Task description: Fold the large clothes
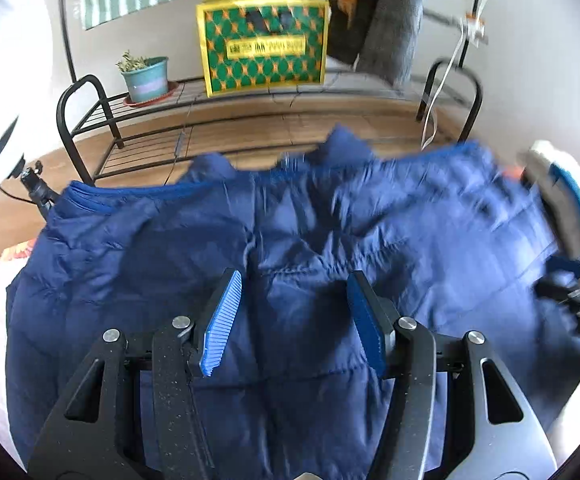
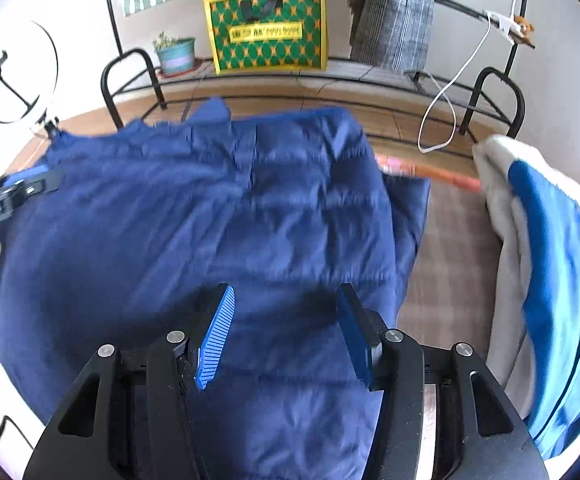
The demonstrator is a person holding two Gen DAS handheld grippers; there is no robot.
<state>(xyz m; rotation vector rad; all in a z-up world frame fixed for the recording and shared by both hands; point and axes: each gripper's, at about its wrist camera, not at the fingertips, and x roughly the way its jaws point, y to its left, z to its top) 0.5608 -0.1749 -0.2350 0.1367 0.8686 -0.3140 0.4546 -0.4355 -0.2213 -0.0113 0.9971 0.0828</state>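
A navy quilted puffer jacket [image 1: 290,232] lies spread flat, collar toward the far edge, and fills most of both views [image 2: 209,220]. My left gripper [image 1: 294,278] hovers over its middle with jaws apart and nothing pinched between the blue pads. My right gripper [image 2: 285,290] stands open above the jacket's right half, close to a folded side edge. The right gripper [image 1: 578,288] shows as a blur at the right rim of the left wrist view. At the left rim of the right wrist view is the left gripper [image 2: 9,192].
A grey and blue garment [image 2: 538,260] lies heaped right of the jacket on a plaid cover [image 2: 450,248]. Behind stand a black metal rack [image 1: 89,128], a potted plant [image 1: 147,78] and a yellow-green box [image 1: 263,50]. A white cable [image 2: 442,120] hangs down. A ring light [image 2: 13,76] stands at left.
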